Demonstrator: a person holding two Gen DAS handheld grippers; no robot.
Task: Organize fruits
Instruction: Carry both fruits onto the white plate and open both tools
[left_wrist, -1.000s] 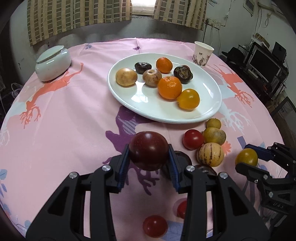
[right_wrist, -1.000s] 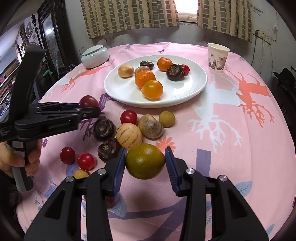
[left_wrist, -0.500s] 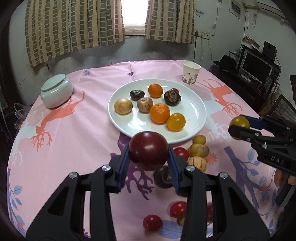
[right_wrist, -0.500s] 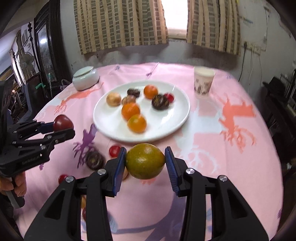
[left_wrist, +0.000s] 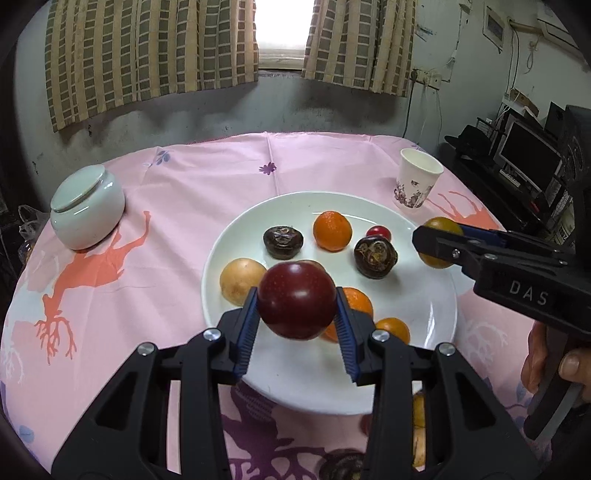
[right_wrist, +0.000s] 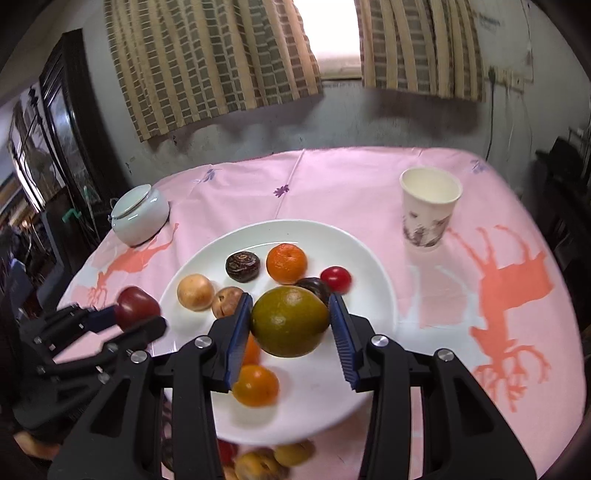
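Note:
My left gripper (left_wrist: 295, 319) is shut on a dark red plum (left_wrist: 296, 300) and hangs over the near left part of the white plate (left_wrist: 436, 306). My right gripper (right_wrist: 290, 336) is shut on a green-yellow citrus fruit (right_wrist: 290, 321) above the same plate (right_wrist: 373, 266). Each gripper shows in the other's view: the right one (left_wrist: 439, 242) at the plate's right rim, the left one (right_wrist: 136, 314) at its left rim. On the plate lie several fruits, among them an orange (left_wrist: 331, 230), two dark brown fruits and a small red one (right_wrist: 335, 278).
A paper cup (right_wrist: 428, 210) stands behind the plate to the right, a lidded white jar (left_wrist: 86, 206) at the far left. Loose fruits (right_wrist: 273, 459) lie on the pink tablecloth near the plate's front edge. A hand (left_wrist: 550, 365) holds the right gripper's handle.
Both grippers rose from the loose fruits and moved forward over the plate, each keeping its fruit. The plate now fills the middle of both views.

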